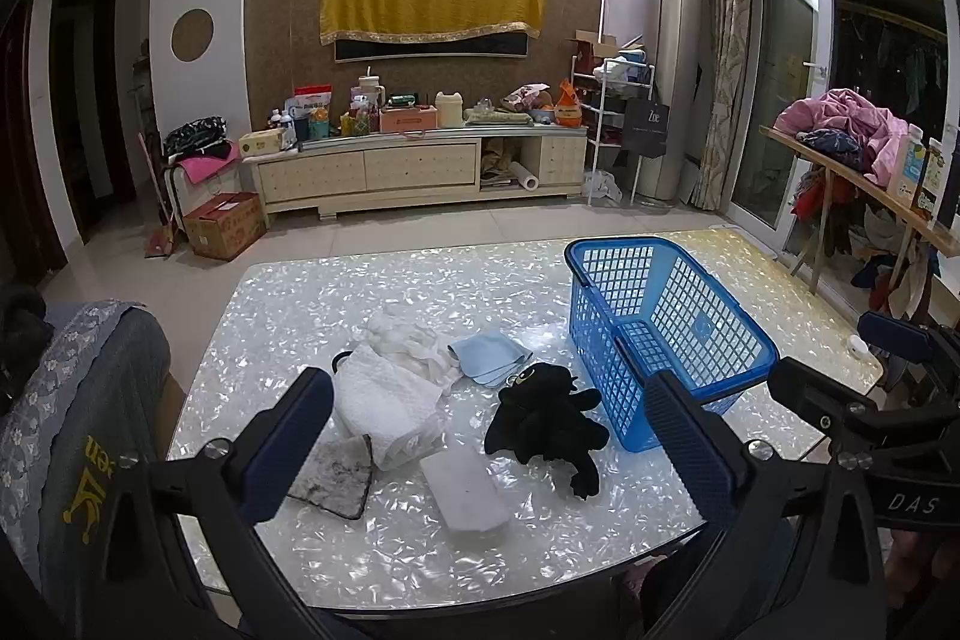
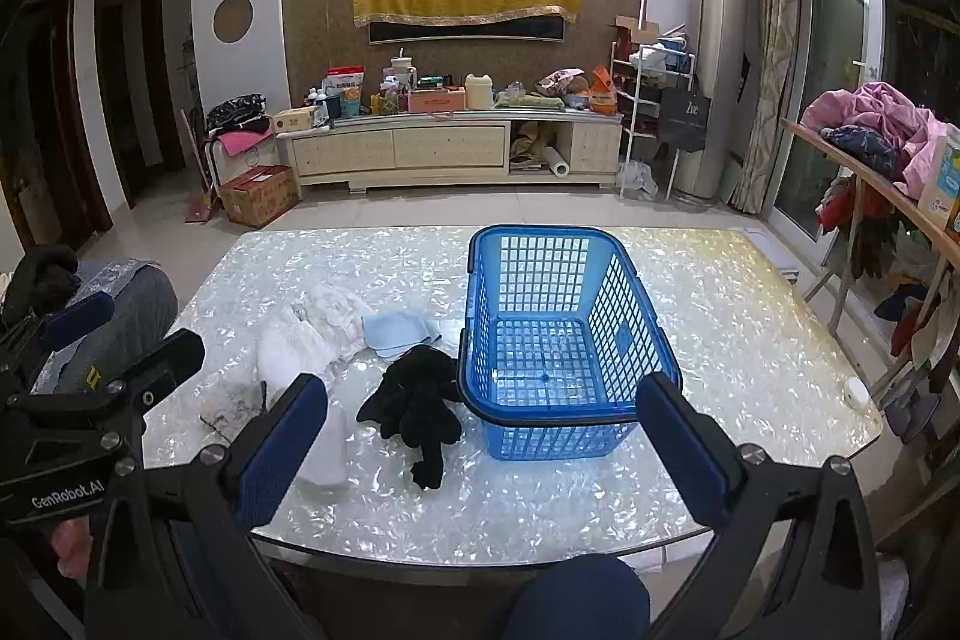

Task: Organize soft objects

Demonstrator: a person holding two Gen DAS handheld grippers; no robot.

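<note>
A blue plastic basket (image 1: pixel 624 244) (image 2: pixel 540 232) stands empty on the right half of the shiny table (image 1: pixel 390 280) (image 2: pixel 720 328). Left of it lie a black plush toy (image 1: pixel 546 424) (image 2: pixel 420 400), a light blue cloth (image 1: pixel 489 352) (image 2: pixel 396 331), a folded white towel (image 1: pixel 384 400) (image 2: pixel 288 352), a crumpled white cloth (image 1: pixel 408 334) (image 2: pixel 336 310), a flat white pad (image 1: pixel 462 490) and a stained grey rag (image 1: pixel 336 478) (image 2: pixel 234 409). My left gripper (image 1: pixel 486 388) hovers open near the table's front edge, before the toy and towel. My right gripper (image 2: pixel 483 394) hovers open in front of the basket. Neither holds anything.
A chair with a grey patterned cover (image 1: pixel 78 400) stands at the table's left side. A small white round object (image 1: pixel 858 343) (image 2: pixel 858 391) lies near the right edge. A wooden rack with clothes (image 2: pixel 870 124) stands to the right. A person's knee (image 2: pixel 576 598) is below the front edge.
</note>
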